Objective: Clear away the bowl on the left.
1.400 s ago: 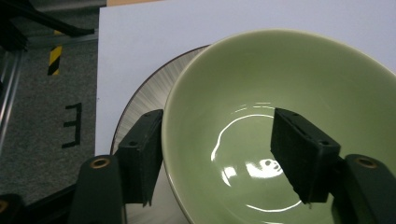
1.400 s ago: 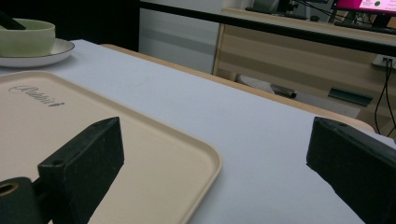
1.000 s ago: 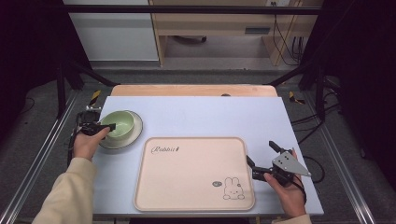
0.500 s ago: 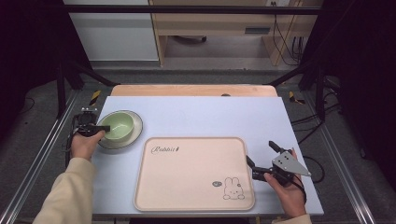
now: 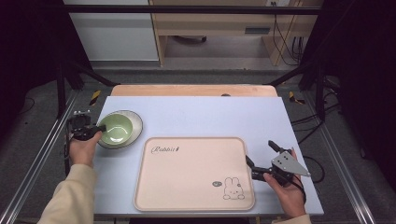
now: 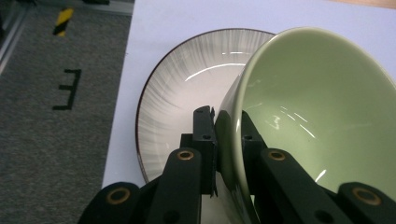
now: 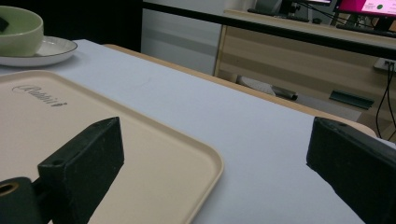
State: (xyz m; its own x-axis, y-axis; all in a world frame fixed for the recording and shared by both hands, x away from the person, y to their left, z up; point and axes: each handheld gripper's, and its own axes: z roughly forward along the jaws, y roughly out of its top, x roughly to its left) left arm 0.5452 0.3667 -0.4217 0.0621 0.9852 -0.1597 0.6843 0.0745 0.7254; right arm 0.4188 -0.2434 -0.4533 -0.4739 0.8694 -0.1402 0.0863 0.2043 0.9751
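The left gripper [image 6: 229,135] is grasping the green bowl [image 5: 115,129]. Its two black fingers [image 6: 204,140] are pinching the bowl's rim, one on the outside wall and one on the inside. The fingers have just been closing, and the rim is between them. In the left gripper view the bowl is tilting, with its open side facing up and to the right.

The bowl is sitting over a white plate [image 5: 136,125] with a dark edge and thin grey stripes. The plate is lying flat on the pale counter [image 5: 210,116], near its far left corner. The person's left hand [image 5: 84,148] is holding the gripper just to the left of the bowl.

A big cream tray [image 5: 191,175] is lying on the near middle of the counter. It has a small rabbit drawing [image 5: 232,189] in one corner and curly writing in another. The bowl and plate are close to the tray's far left corner but are not touching it.

The right gripper [image 5: 261,157] is waiting at the right edge of the tray, in the person's right hand [image 5: 286,191]. Its fingers [image 7: 88,154] are standing wide apart and are grasping nothing. One finger is hanging over the tray's corner and the other over the bare counter.
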